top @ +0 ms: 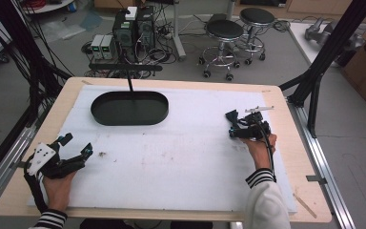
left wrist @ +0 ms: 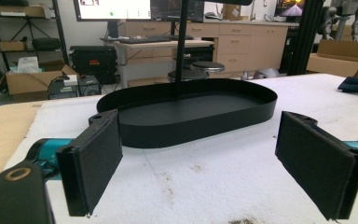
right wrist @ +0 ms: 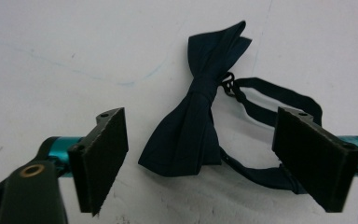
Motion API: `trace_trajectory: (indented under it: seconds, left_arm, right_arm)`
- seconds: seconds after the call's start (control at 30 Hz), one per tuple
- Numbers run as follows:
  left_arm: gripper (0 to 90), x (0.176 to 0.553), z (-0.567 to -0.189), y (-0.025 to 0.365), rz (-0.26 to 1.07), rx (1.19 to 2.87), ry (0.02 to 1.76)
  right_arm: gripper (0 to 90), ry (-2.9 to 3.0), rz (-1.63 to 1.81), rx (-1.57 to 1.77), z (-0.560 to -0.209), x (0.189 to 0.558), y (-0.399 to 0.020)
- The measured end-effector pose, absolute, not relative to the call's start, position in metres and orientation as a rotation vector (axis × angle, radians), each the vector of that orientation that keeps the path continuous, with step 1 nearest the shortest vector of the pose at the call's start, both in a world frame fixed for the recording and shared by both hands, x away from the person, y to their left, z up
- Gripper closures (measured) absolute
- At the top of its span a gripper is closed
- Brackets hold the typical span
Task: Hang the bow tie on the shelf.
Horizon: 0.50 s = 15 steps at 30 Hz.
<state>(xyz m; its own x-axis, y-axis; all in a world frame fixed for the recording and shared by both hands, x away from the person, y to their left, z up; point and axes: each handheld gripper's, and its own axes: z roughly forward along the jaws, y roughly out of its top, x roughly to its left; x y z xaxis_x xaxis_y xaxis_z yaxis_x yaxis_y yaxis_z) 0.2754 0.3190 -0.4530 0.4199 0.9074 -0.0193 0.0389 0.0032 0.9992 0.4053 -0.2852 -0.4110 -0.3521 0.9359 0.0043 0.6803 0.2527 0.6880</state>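
I have the right gripper (top: 234,125) over at the right side of the white foam mat (top: 186,162), jaws spread wide and empty, pointed down at the navy bow tie (right wrist: 193,116). In the right gripper view the tie lies flat on the mat between the two pads (right wrist: 103,156), closer to the left one, touching neither; its strap (right wrist: 279,100) loops out behind toward the other pad. I read that as lined up for a pinch on the bow body, not yet closed. The tie's wings are stacked at an angle, so I'd judge the knot in the middle the safest grab; catching just the strap would let the bow dangle. Left gripper (top: 74,148) sits low at the left edge of the mat, jaws also wide apart, nothing in them. Its view looks straight across the mat at the black oval tray (left wrist: 261,105), which stands at the far side with a thin black post (left wrist: 182,46) rising from its floor. Tray is empty, well apart from the tie, so it's probably the drop target, and the left hand is parked clear of the path. In the left gripper view the tie (left wrist: 356,85) pokes in at the far right edge. Writing: none legible. Monitors in the background of the left gripper view are lit but too blurred to read; no brand marks visible on the tie, tray or grippers.
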Motion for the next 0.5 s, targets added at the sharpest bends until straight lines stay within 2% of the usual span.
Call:
trace_trajectory:
  seconds: [0.5]
  left_arm:
    - [14.9,0.2754,-0.4530,0.3189,0.858,1.402,0.915]
  right_arm:
    - [42.1,2.178,0.810,1.536,-0.4173,0.4090,-0.2852]
